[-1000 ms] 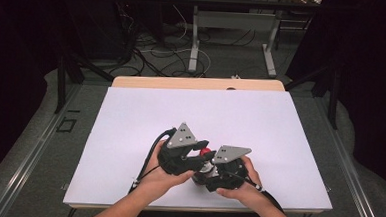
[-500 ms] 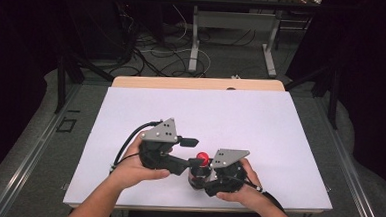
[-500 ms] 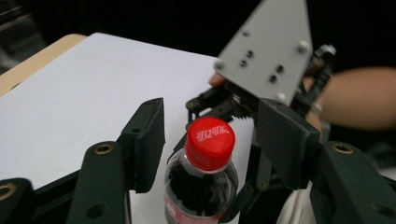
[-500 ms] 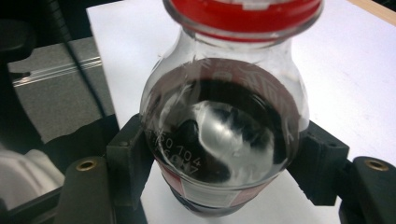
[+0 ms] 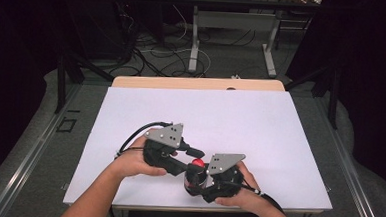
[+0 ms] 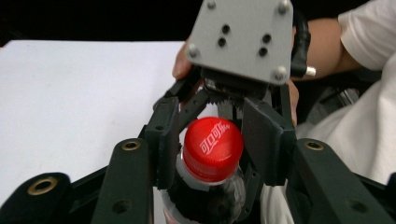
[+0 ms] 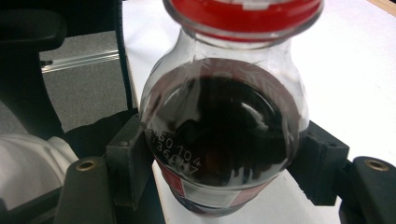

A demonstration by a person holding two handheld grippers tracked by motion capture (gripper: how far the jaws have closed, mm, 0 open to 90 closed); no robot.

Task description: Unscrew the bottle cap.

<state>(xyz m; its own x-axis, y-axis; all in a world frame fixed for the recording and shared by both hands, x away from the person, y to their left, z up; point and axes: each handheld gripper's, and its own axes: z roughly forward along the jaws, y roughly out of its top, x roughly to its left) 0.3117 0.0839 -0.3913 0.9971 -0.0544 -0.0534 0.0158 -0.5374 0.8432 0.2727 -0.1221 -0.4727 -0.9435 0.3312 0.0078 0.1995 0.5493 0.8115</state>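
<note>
jaws of the left hand-held gripper (image 6: 212, 140), after just closing again, clamp the red plastic cap (image 6: 213, 149) at 12 o'clock above the right hand-held gripper (image 7: 219, 154) gripping the dark cola bottle (image 7: 224, 135), likely re-gripping to unscrew.

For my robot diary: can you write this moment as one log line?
left claw: just closed on red cap | right claw: gripping bottle | cap: on bottle

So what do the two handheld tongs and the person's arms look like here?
Both tongs, left and right, are black, angular, two-jawed tools, each topped by a grey three-cornered plate with screws at its corners and small holes. A black cable loops from the left one. In the left gripper view brass-coloured bushings sit in the jaw arms. The forearms are bare; a white sleeve shows.
</note>
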